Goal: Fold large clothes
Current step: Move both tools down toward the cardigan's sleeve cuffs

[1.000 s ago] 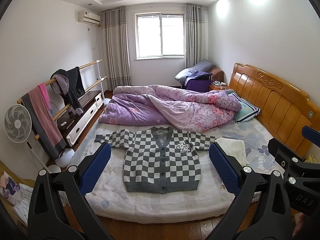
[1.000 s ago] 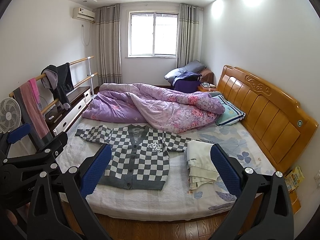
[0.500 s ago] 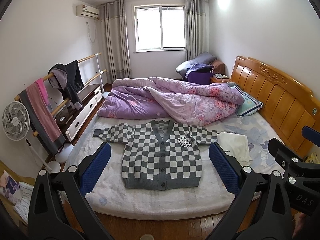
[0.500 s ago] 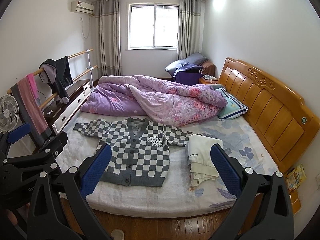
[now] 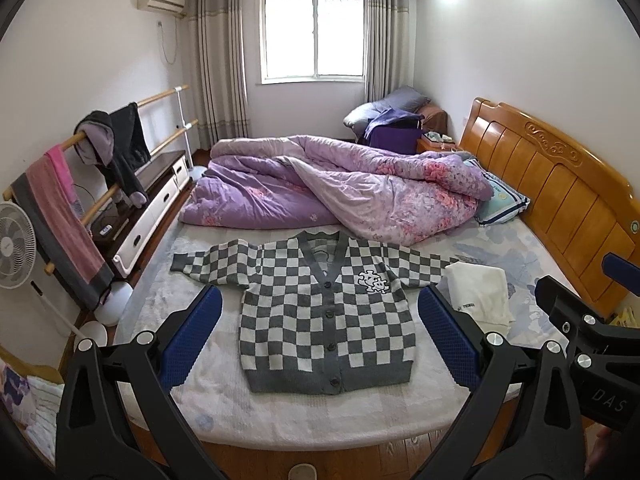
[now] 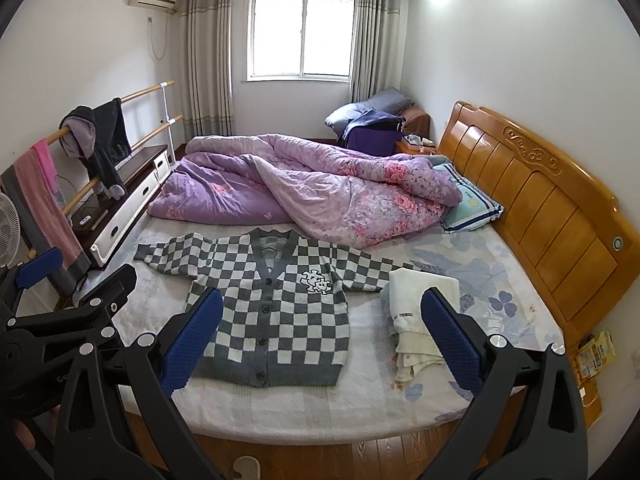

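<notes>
— Closing in, was I? The grey-and-white checked knit cardigan [image 5: 326, 312] had grown larger.
— Yes; it lay flat, unfolded on the bed [image 5: 280, 408]. Left claw [image 5: 320, 336] and right claw [image 6: 322, 338] were spread, empty.

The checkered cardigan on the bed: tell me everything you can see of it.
The checkered cardigan is a grey-and-white knit with a grey V-neck band, hem and dark buttons, buttoned shut, and a white patch on its chest. It lies flat, front up, sleeves spread, on the pale bed sheet. Its collar is close to the purple quilt; one sleeve end reaches the folded white garment. Neither gripper touches it.
</notes>
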### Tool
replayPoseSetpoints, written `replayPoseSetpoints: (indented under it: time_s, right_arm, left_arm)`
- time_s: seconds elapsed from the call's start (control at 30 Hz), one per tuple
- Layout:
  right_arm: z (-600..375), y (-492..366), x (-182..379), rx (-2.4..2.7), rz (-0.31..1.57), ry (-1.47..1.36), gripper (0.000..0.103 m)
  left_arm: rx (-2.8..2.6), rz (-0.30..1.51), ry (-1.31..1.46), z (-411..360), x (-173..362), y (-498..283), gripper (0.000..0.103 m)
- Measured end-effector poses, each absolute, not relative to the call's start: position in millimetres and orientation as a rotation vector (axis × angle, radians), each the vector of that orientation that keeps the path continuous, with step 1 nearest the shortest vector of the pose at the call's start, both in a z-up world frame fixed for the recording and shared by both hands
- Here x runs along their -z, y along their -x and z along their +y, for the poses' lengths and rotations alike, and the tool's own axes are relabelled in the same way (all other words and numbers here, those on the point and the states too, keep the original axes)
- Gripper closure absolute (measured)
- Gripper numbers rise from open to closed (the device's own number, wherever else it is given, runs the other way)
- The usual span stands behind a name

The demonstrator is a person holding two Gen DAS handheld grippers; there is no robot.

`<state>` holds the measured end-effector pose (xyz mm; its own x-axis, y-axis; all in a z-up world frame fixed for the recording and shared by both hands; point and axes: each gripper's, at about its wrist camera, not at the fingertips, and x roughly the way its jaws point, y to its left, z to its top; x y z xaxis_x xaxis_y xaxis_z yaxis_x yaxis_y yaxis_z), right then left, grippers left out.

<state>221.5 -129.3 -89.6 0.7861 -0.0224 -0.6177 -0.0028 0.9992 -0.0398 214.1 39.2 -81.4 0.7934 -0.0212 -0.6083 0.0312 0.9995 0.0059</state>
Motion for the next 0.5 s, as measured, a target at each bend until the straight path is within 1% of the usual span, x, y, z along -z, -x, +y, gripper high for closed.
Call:
replayPoseSetpoints:
  time_s: [0.2,0.5]
  right_arm:
    - [-95.8,-278.3,107.8,0.035,0.715,0.029,0.007]
    - [-63.9,-368.5,158.7,-0.016,0.829,0.047,0.007]
  left_arm:
    - [0.046,0.701,-0.051,71.6,100.5,-281.7,0.004]
    - [-0.002,0.838,-0.024,109.7,158.5,-370.0,0.005]
